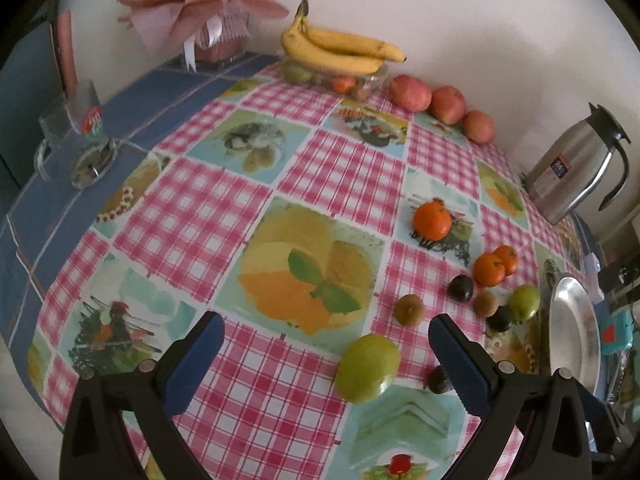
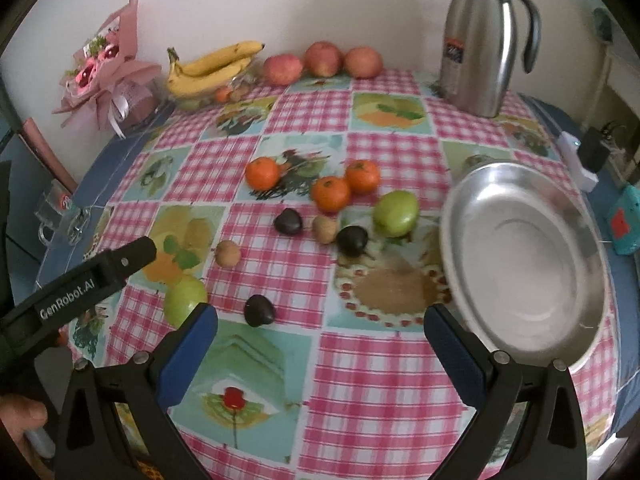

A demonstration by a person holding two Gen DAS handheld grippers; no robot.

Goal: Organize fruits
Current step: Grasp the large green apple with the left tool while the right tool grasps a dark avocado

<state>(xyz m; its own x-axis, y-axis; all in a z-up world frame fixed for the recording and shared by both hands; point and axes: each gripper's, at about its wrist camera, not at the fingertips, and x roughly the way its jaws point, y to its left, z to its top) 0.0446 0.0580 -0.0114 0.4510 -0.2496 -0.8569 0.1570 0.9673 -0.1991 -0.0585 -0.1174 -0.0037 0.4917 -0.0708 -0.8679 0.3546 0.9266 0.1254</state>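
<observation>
Loose fruit lies on the checked tablecloth: three oranges [image 2: 330,193], two green apples [image 2: 395,214] [image 1: 368,368], brown kiwis [image 2: 228,253] and dark plums [image 2: 260,310]. A steel plate [image 2: 520,264] rests at the right, with nothing on it. My left gripper [image 1: 326,360] is open above the cloth, the near green apple just inside its right finger. My right gripper [image 2: 320,346] is open above the table's front, with nothing between its fingers. The left gripper's body [image 2: 92,280] shows at the left in the right wrist view.
Bananas [image 2: 212,66] lie over a clear tub of fruit at the back. Three red apples [image 2: 324,58] line the wall. A steel jug [image 2: 480,40] stands back right, a pink bouquet [image 2: 108,76] back left, glasses [image 1: 86,120] at the left edge.
</observation>
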